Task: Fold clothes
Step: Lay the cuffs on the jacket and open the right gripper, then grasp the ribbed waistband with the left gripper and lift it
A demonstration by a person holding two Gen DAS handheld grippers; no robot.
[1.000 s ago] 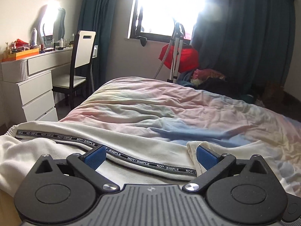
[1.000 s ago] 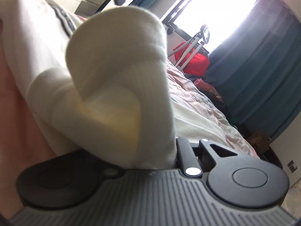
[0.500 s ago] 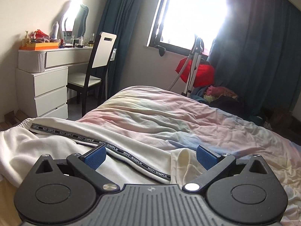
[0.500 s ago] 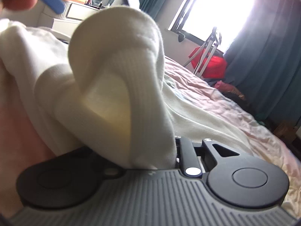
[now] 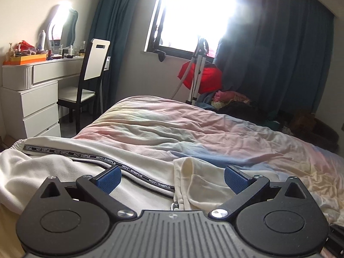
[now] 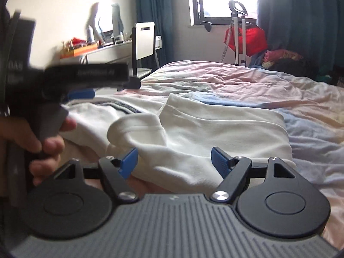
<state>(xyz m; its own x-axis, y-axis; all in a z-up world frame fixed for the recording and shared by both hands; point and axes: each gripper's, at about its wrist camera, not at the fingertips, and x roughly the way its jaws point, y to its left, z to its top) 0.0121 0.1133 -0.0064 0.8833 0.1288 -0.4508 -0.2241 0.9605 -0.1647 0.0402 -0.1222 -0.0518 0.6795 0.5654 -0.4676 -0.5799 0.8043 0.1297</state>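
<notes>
Both grippers stand wide open, gripping nothing: left gripper [image 5: 172, 177] above the white garment [image 5: 64, 172]; right gripper [image 6: 174, 161] straddles its cuff [image 6: 137, 126] on the bed [image 6: 236, 81].

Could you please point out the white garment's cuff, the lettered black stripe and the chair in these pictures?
cuff [image 6: 137, 126], right wrist view: on the rolled, ribbed end of the sleeve.
black stripe [image 5: 103, 158], left wrist view: on the lettered band, mid-length.
chair [image 5: 96, 60], left wrist view: on the white backrest panel.
</notes>
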